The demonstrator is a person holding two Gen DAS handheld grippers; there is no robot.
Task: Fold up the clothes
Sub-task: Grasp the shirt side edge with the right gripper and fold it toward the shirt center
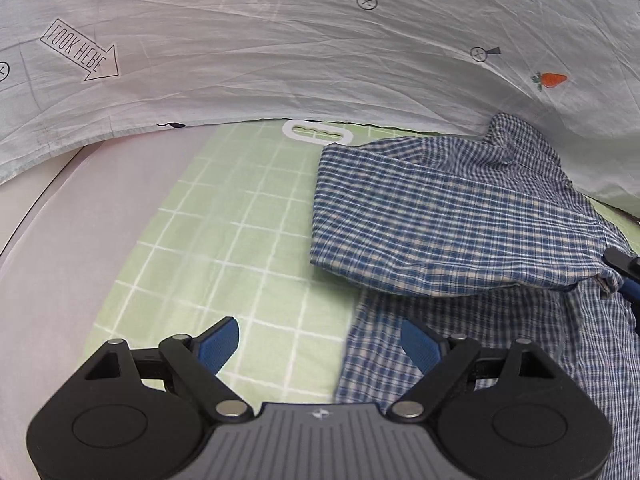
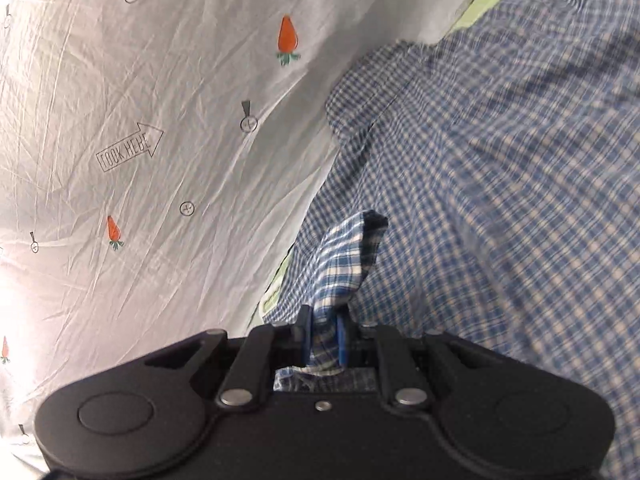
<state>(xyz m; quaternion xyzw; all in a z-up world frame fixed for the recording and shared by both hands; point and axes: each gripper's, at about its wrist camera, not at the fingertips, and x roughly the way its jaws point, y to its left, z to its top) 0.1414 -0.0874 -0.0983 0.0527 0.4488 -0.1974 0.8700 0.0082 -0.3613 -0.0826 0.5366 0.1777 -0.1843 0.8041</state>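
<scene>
A blue and white checked shirt (image 1: 448, 216) lies partly folded on a green grid folding board (image 1: 224, 240). My left gripper (image 1: 320, 344) hovers open over the board's near part, at the shirt's left edge, with nothing between its blue pads. In the left wrist view the right gripper (image 1: 624, 268) shows at the right edge, at a raised fold of the shirt. In the right wrist view my right gripper (image 2: 324, 332) is shut on a bunched edge of the checked shirt (image 2: 500, 168), and the cloth stands up between its pads.
A pale sheet (image 1: 280, 48) printed with carrots, arrows and small circles covers the surface behind and beside the board. The board's white handle slot (image 1: 316, 132) lies at its far edge. A bare white surface (image 1: 48, 280) is left of the board.
</scene>
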